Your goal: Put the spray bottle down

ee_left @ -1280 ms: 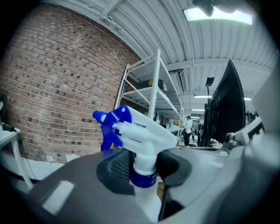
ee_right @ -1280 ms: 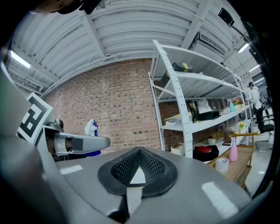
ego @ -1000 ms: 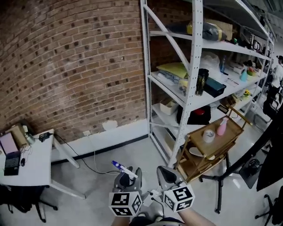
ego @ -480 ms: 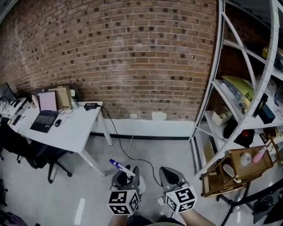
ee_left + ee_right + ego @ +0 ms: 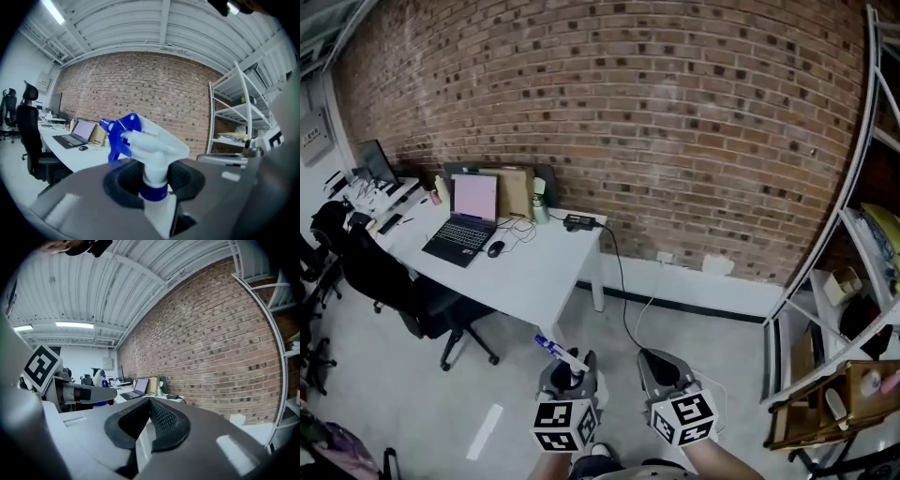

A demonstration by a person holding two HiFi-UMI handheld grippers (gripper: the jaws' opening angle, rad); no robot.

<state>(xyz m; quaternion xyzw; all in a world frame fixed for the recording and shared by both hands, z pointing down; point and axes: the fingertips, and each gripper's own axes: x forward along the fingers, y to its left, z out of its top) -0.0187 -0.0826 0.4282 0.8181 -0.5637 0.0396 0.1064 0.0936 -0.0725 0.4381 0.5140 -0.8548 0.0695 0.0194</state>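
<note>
Head view: left gripper [image 5: 570,371] holds spray bottle [image 5: 557,351] low centre; desk [image 5: 539,277] far left.
Left gripper view: 2 jaws clamp its neck, upright.
Right gripper view: right gripper [image 5: 150,402] closed, empty.
Pick bare desktop, away from laptop [image 5: 467,223]; land base flat before releasing.

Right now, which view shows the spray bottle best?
Left gripper view: the spray bottle fills the frame, neck gripped between the jaws. Head view shows just its small nozzle end; right gripper view, a distant sliver.
</note>
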